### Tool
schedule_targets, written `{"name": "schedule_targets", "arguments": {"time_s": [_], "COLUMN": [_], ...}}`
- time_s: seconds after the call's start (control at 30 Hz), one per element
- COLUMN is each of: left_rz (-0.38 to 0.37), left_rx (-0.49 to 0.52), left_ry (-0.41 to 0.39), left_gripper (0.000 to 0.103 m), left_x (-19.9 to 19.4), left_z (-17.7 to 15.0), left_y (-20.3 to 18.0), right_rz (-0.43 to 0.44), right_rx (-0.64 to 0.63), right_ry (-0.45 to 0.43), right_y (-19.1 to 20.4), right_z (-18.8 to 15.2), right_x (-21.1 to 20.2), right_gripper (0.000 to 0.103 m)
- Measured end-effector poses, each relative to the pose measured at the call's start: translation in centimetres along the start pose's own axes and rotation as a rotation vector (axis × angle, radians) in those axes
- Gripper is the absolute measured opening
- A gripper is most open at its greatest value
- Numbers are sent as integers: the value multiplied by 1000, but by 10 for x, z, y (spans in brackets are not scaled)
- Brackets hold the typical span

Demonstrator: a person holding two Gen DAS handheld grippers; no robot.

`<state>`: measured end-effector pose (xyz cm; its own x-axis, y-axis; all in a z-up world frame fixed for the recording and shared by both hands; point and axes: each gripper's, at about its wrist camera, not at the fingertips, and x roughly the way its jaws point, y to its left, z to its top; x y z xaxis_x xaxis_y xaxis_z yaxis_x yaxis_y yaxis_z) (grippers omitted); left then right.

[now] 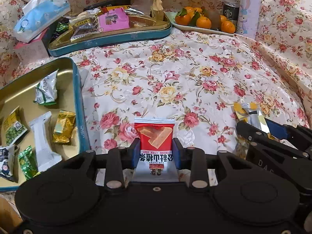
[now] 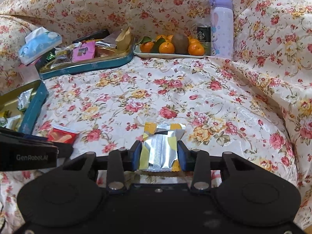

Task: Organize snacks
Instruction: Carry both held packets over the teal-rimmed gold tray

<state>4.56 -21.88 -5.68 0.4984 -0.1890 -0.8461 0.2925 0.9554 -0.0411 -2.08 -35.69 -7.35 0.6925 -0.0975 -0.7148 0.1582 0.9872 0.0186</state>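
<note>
Floral cloth (image 1: 175,74) with red and yellow roses covers the whole desk. At the far left, in the left wrist view, a teal tin tray (image 1: 78,89) with a gold floor holds several small snacks: a white and green packet (image 1: 46,90), a long white bar (image 1: 43,142), a gold packet (image 1: 64,126) and some green ones. Behind it a second teal tin (image 1: 109,39) is piled with mixed snacks, among them a pink packet (image 1: 114,20), and a blue tissue pack (image 1: 41,15) leans at its left side.

In the middle, the left gripper (image 1: 156,150) has its jaws closed on a red and white snack packet (image 1: 156,138); the blue pads touch both side edges of the packet, and its red top points away from the camera, just to the right of the near tray. I cannot tell if the packet is lifted or lies on the cloth.

Farther right, the right gripper (image 2: 159,153) has its jaws closed on a silver and yellow snack packet (image 2: 160,148), with the seam side facing up, above the open part of the cloth.

At the back right, a white plate (image 2: 169,55) carries mandarins (image 2: 166,47) and a kiwi (image 2: 180,40). Beside it stand a dark can (image 2: 203,34) and a purple bottle (image 2: 222,25) with a rabbit picture
</note>
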Motion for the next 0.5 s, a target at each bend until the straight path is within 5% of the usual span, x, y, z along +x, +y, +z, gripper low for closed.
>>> {"name": "schedule_targets", "arguments": {"time_s": [0.5], "left_rz": [-35], "left_rx": [19], "left_ry": [18], "left_gripper": [42], "left_x": [-39], "left_z": [-37], "left_y": [13], "right_rz": [91], "right_rx": [-1], "right_ry": [15], "right_y": [21], "right_z": [-25], "right_x": [-59], "right_gripper": [38]}}
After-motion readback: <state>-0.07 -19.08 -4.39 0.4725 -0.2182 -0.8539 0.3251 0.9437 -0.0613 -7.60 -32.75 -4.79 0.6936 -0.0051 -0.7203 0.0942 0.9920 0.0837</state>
